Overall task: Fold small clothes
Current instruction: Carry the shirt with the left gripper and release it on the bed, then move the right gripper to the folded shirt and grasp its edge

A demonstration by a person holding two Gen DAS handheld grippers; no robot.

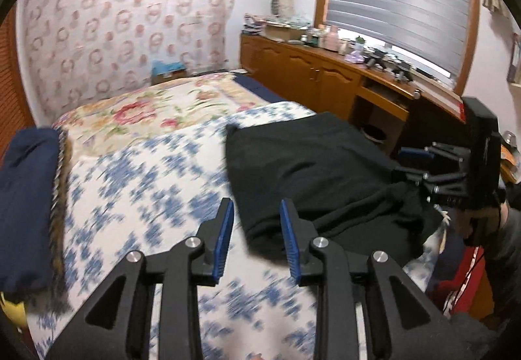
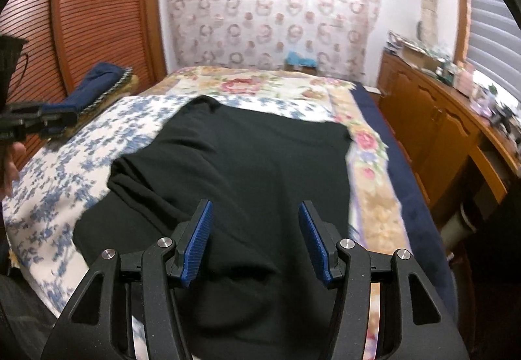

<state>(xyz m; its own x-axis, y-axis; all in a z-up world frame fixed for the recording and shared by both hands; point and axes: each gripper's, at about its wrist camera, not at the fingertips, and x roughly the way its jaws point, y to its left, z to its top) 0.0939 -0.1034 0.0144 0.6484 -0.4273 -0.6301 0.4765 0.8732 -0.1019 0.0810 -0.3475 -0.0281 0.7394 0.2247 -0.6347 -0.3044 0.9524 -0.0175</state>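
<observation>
A black garment (image 2: pixel 247 171) lies spread on the bed, over the blue-and-white patterned cover (image 2: pixel 55 171). It also shows in the left wrist view (image 1: pixel 309 171), to the right of my left gripper. My left gripper (image 1: pixel 257 239) is open and empty, above the cover at the garment's left edge. My right gripper (image 2: pixel 255 242) is open and empty, just above the garment's near part. The right gripper also shows at the right edge of the left wrist view (image 1: pixel 433 171), over the garment. The left gripper shows at the left edge of the right wrist view (image 2: pixel 49 122).
A folded navy item (image 1: pixel 26 207) with a braided edge lies at the bed's left side. A floral blanket (image 1: pixel 146 112) covers the far part of the bed. A wooden cabinet (image 1: pixel 319 73) with clutter stands along the right. A slatted wooden door (image 2: pixel 97 8) is at the left.
</observation>
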